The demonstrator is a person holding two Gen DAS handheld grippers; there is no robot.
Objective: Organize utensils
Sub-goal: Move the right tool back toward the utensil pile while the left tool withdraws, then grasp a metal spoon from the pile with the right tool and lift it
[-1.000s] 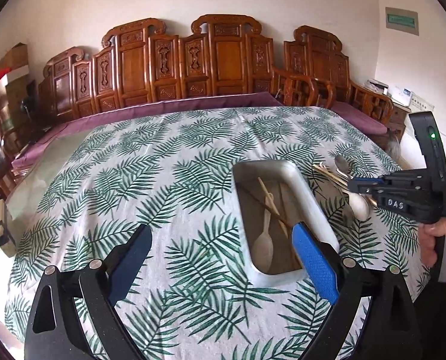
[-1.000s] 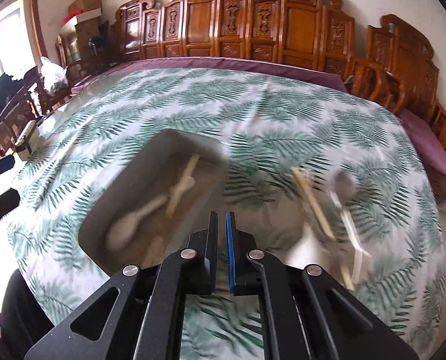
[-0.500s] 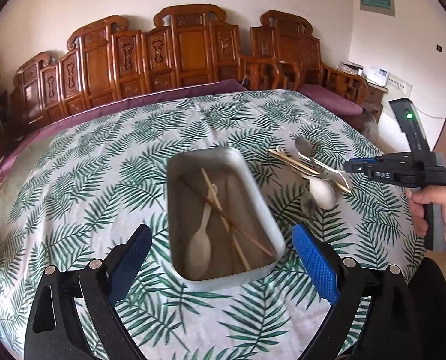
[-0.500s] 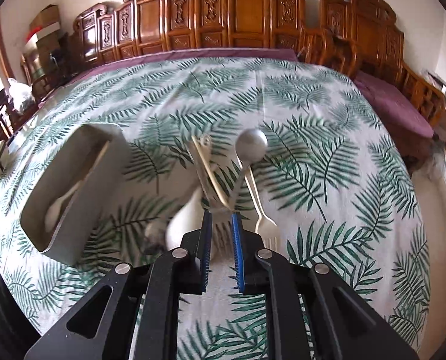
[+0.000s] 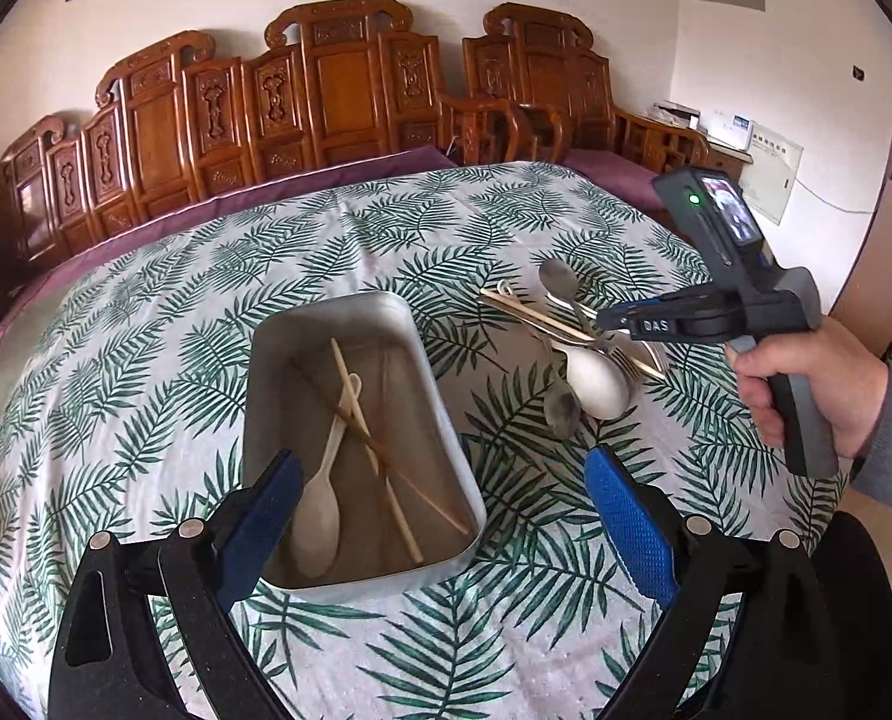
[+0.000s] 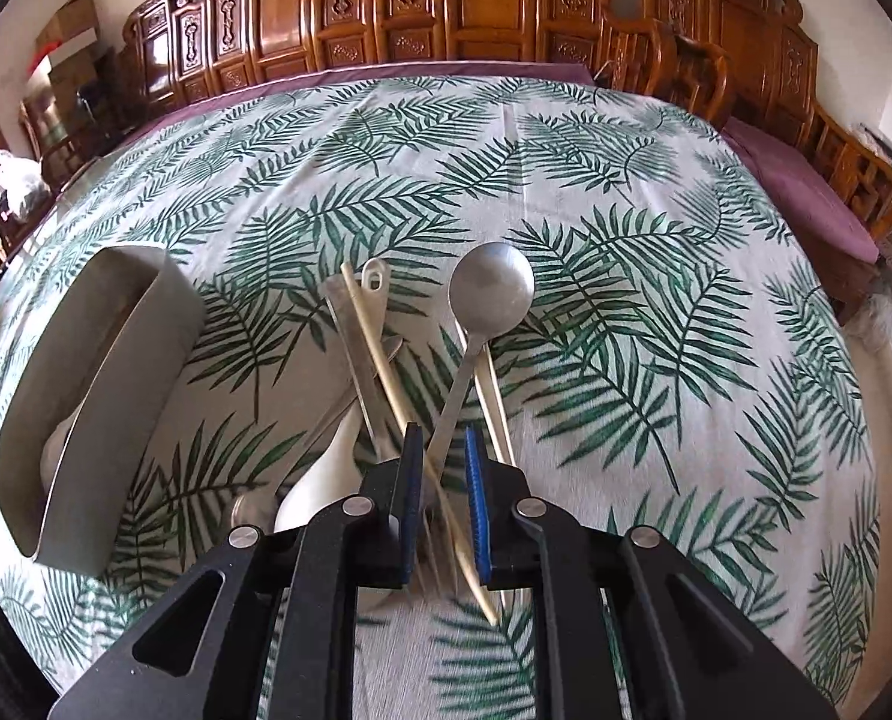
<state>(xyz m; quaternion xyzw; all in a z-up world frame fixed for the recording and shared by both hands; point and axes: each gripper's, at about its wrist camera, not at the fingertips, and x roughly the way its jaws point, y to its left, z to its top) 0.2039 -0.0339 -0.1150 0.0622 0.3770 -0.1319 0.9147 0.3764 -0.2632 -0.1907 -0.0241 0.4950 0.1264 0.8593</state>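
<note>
Since half a second ago the right gripper [image 6: 443, 510] has dropped onto the loose utensil pile [image 5: 571, 336] right of the metal tray [image 5: 446, 432], fingers parted narrowly astride a chopstick [image 6: 386, 372] and the steel spoon's [image 6: 492, 291] handle, seemingly gripping nothing yet. Close on one piece only, then lift clear of the tray's near wall. The left gripper [image 5: 446, 516] hangs wide open and empty over the tray's near end; bare cloth lies beyond.

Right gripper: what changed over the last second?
The right gripper swung from above the metal tray rightward to the utensil pile, and its fingers parted from shut to a narrow gap straddling a chopstick and the metal spoon's handle. Nothing is gripped yet. The left gripper stayed wide open; tray contents unchanged.
</note>
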